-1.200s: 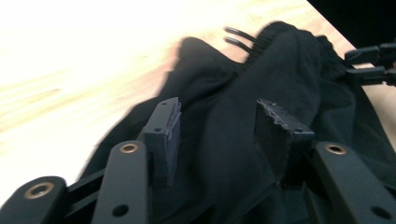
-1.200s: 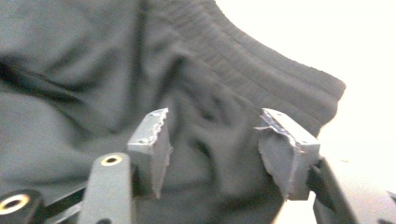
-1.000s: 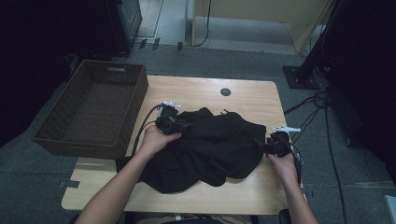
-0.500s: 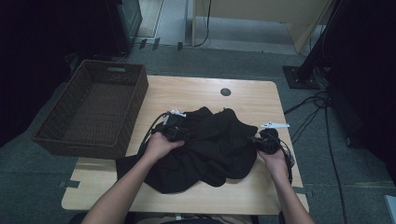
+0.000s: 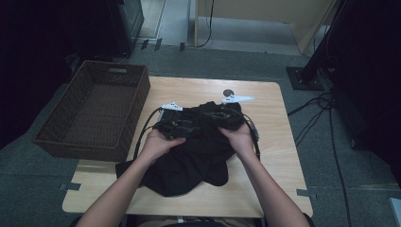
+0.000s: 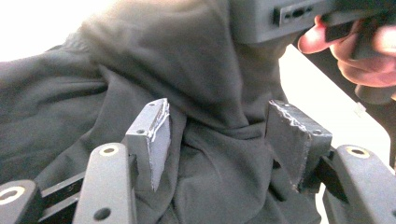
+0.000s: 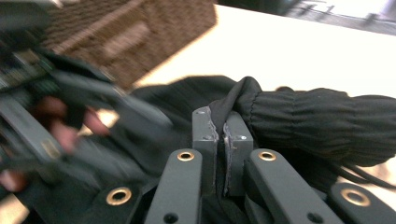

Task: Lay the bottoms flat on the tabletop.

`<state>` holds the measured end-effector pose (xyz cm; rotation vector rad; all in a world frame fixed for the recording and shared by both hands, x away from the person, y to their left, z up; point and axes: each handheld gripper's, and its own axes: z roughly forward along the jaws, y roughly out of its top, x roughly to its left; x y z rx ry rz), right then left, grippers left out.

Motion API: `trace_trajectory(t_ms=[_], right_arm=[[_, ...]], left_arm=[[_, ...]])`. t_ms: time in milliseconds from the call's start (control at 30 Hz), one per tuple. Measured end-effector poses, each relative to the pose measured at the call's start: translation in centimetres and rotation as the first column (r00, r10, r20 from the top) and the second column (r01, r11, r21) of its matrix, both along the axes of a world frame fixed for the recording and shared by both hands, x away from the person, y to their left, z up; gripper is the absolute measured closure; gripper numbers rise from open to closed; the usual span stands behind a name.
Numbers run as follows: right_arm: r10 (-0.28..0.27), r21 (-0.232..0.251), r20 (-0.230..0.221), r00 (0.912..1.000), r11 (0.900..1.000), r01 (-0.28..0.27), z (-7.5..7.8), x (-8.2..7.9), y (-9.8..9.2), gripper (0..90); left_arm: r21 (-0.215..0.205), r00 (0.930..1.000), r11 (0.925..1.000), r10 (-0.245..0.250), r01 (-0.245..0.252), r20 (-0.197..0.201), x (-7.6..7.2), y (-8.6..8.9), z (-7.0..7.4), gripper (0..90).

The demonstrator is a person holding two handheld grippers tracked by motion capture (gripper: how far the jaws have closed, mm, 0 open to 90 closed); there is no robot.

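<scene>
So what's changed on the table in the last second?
The right gripper, shut on the black garment's gathered edge, carried it leftward over the middle, beside the left gripper, whose jaws have just been opening around cloth. The wicker basket stayed put.

Dim room in the high view; the table (image 5: 274,156) blows out white in both gripper views, right one motion-blurred leftward.

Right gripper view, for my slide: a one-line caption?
Right gripper shut on gathered edge of black garment, wicker basket behind.
</scene>
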<state>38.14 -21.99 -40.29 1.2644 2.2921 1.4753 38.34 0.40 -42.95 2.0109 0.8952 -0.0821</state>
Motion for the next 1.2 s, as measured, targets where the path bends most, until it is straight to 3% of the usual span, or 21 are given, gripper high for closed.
trace_trajectory(t_ms=[100,133,200,267,300,333,367,500,533,600,633,700,733,767,833,867,900,933,1033,1100,1200], right_arm=[[0.025,0.012,-0.010,0.9996,1.000,-0.025,0.1,0.5,2.1,86.1],[0.030,0.008,-0.008,0.9995,1.000,-0.030,0.0,0.6,2.6,85.9],[0.023,0.009,-0.007,0.9997,1.000,-0.023,-0.2,0.7,3.4,85.7],[0.027,0.022,-0.017,0.9995,0.999,-0.026,-0.4,1.0,3.6,84.6],[0.021,0.028,-0.021,0.9995,0.999,-0.021,-0.5,1.1,3.5,81.3],[0.022,0.038,-0.027,0.9994,0.999,-0.021,-0.5,1.2,3.4,76.2],[0.017,0.040,-0.033,0.9993,0.999,-0.016,-0.4,1.2,3.2,73.4],[-0.014,0.003,0.023,0.9996,1.000,0.014,0.4,0.9,1.0,68.0],[-0.030,0.015,0.032,0.9990,0.999,0.029,0.5,0.7,0.2,67.5],[-0.068,0.015,0.052,0.9964,0.998,0.067,0.6,0.5,-1.5,67.2],[-0.083,0.012,0.051,0.9952,0.996,0.083,0.4,0.5,-2.2,66.8],[-0.112,-0.006,0.034,0.9931,0.994,0.113,-0.4,0.5,-3.4,66.8],[-0.128,-0.016,0.026,0.9915,0.992,0.128,-0.9,0.5,-3.9,66.7],[-0.128,-0.016,0.026,0.9915,0.992,0.128,-0.9,0.5,-3.9,66.7],[-0.150,-0.042,-0.014,0.9886,0.988,0.149,-3.0,0.5,-4.7,65.4],[-0.155,-0.051,-0.027,0.9876,0.987,0.153,-3.8,0.5,-4.8,64.5],[-0.155,-0.051,-0.027,0.9876,0.987,0.153,-3.8,0.5,-4.8,64.5],[-0.157,-0.062,-0.052,0.9863,0.986,0.153,-5.1,0.5,-4.8,62.5],[-0.153,-0.085,-0.078,0.9851,0.986,0.146,-6.7,0.3,-4.5,62.2],[-0.155,-0.100,-0.085,0.9843,0.984,0.146,-7.4,0.2,-4.4,62.2],[-0.161,-0.107,-0.098,0.9821,0.983,0.151,-8.2,-0.1,-4.7,62.2]], left_arm=[[-0.024,0.9994,0.9991,0.034,-0.034,0.005,0.5,0.2,-0.8,38.9],[-0.058,0.9987,0.9970,0.050,-0.050,-0.009,0.9,0.0,-1.3,38.9],[-0.059,0.9975,0.9960,0.067,-0.068,-0.023,1.3,-0.4,-1.8,42.5],[-0.047,0.9971,0.9962,0.072,-0.073,-0.025,1.4,-0.7,-2.1,62.4],[-0.013,0.9949,0.9951,0.098,-0.098,-0.025,1.7,-0.9,-2.5,75.9],[-0.020,0.9944,0.9947,0.100,-0.101,-0.034,2.0,-0.8,-2.6,84.6],[-0.020,0.9930,0.9938,0.108,-0.109,-0.047,2.2,-0.7,-2.7,87.6],[-0.008,0.9924,0.9925,0.122,-0.122,-0.011,1.9,0.4,-2.0,88.6],[-0.019,0.9879,0.9884,0.151,-0.151,0.033,1.6,1.9,-1.1,88.6],[-0.022,0.9848,0.9852,0.171,-0.170,0.034,1.6,2.7,-0.7,88.6],[0.018,0.9769,0.9772,0.211,-0.211,0.034,1.7,4.0,-0.6,88.5],[0.091,0.9695,0.9652,0.244,-0.245,0.023,2.0,4.8,-1.3,88.5],[0.111,0.9649,0.9587,0.263,-0.262,0.008,2.2,5.3,-1.9,88.4],[0.111,0.9649,0.9587,0.263,-0.262,0.008,2.2,5.3,-1.9,88.3],[0.171,0.9517,0.9390,0.306,-0.299,-0.021,2.7,6.1,-3.5,87.9],[0.191,0.9483,0.9323,0.317,-0.307,-0.022,2.9,6.2,-4.0,87.7],[0.191,0.9483,0.9323,0.317,-0.307,-0.022,2.9,6.2,-4.0,87.7],[0.219,0.9444,0.9236,0.328,-0.315,-0.025,3.1,6.2,-4.9,87.5],[0.246,0.9466,0.9216,0.320,-0.301,-0.041,3.4,6.0,-5.7,87.6],[0.277,0.9538,0.9208,0.297,-0.274,-0.043,3.7,5.2,-6.7,87.7],[0.262,0.9570,0.9272,0.287,-0.267,-0.040,3.8,4.2,-6.9,87.9]])
